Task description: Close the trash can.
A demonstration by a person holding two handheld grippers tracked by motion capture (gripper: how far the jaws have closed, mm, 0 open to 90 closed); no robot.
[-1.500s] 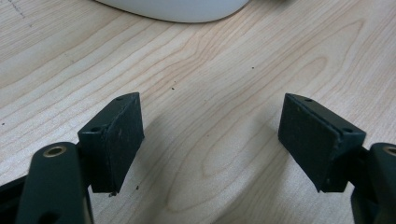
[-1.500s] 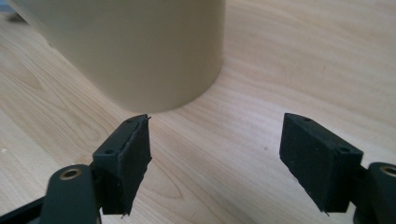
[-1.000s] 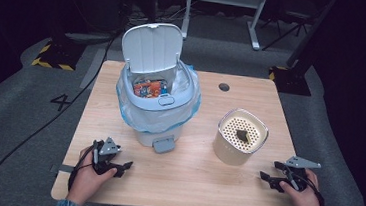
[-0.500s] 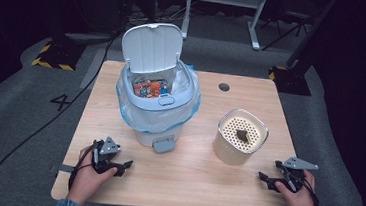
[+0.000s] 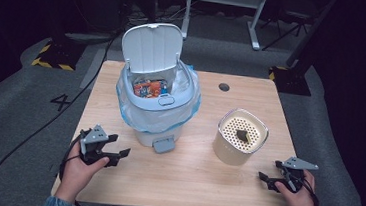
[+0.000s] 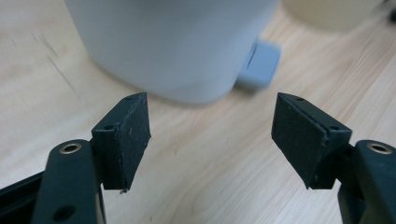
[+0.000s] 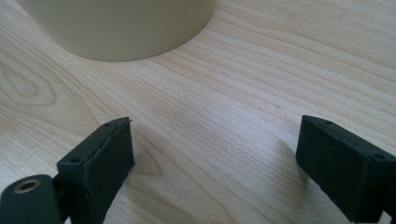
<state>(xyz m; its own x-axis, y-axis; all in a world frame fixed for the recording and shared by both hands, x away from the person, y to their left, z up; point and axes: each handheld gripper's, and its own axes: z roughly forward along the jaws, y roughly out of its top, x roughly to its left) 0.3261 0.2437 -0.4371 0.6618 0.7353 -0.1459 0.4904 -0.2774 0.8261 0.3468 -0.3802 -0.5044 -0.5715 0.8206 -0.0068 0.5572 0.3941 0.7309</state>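
A pale wooden table (image 5: 189, 184) stands on grey carpet (image 5: 30, 109) in a dark room. The bin (image 5: 157, 96), lid up, sits at ten o'clock, the beige canister (image 5: 241, 136) at three. The left gripper (image 5: 111, 149), jaws just narrowing, and the right gripper (image 5: 268, 175) both gape empty.

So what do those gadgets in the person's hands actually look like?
Each hand-held gripper, left and right, is black with two blocky, flat-faced jaws on brass-riveted links. A grey three-cornered plate sits on top of each, and a black cable trails off. A blue sleeve cuff shows at the left wrist.
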